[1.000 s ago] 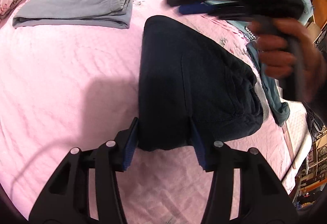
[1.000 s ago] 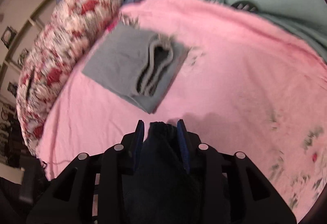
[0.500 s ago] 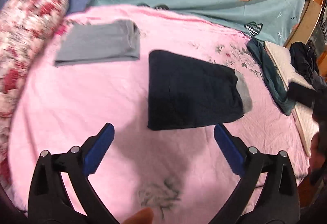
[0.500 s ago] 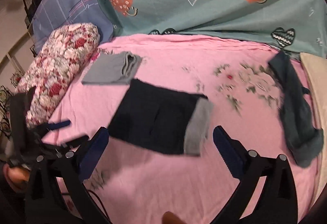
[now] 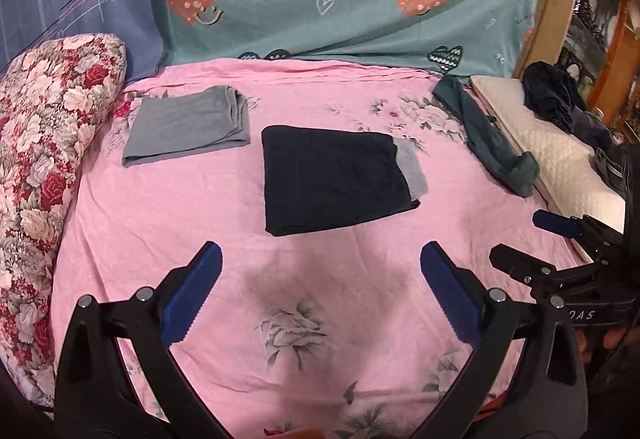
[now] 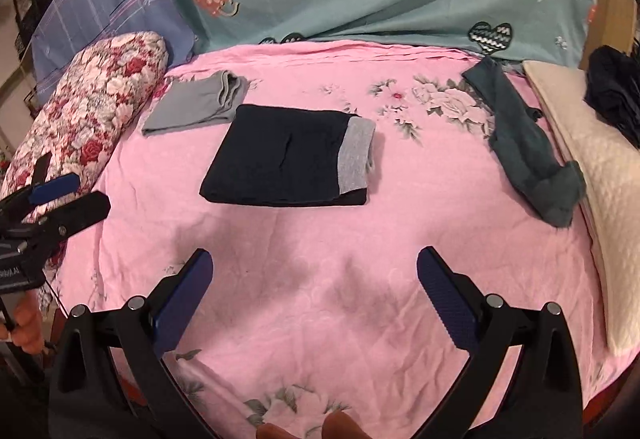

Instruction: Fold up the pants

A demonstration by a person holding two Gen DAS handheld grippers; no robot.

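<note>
Left wrist view: you are holding the left gripper (image 5: pixel 320 271) above the pink bed sheet (image 5: pixel 160 223), its fingers spread wide and empty, having just been opening. Your right gripper (image 6: pixel 314 281) is likewise gaping wide, nothing between. Folded dark pants (image 5: pixel 332 177) are lying flat mid-bed, beside folded grey pants (image 5: pixel 184 125).

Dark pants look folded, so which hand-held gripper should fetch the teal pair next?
Probably right. The teal pants lie toward the right edge, nearer the open right hand-held gripper than the open left hand-held gripper.
</note>
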